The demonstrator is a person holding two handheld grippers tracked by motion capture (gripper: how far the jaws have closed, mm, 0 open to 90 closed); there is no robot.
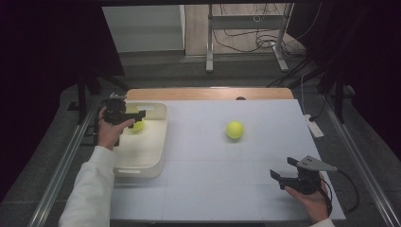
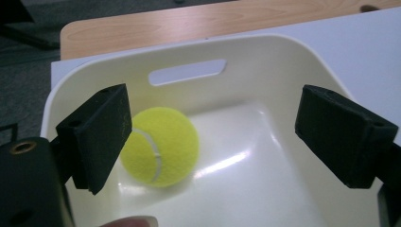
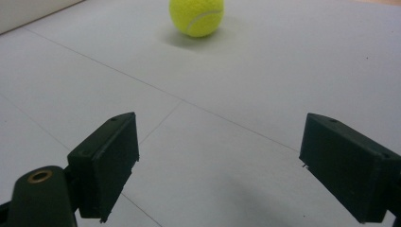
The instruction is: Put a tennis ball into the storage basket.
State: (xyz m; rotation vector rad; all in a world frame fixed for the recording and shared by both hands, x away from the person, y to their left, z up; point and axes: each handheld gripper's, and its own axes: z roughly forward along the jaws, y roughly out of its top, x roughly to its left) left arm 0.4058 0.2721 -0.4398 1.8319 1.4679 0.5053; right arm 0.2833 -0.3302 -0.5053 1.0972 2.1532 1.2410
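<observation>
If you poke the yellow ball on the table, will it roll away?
Probably yes. The ball is round and sits on a flat, smooth table with nothing beside it, so a nudge should send it rolling. Its fuzzy skin probably grips well between pads. It looks like a tennis ball, so likely light and bouncy.

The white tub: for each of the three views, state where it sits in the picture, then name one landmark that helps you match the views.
High view: the white tub sits at the table's left edge, under the left gripper.
Left gripper view: its walls and handle slot span most of the frame, with a tennis ball lying inside.
Right gripper view: I cannot make it out for certain.
Shared landmark: the white table top.
</observation>
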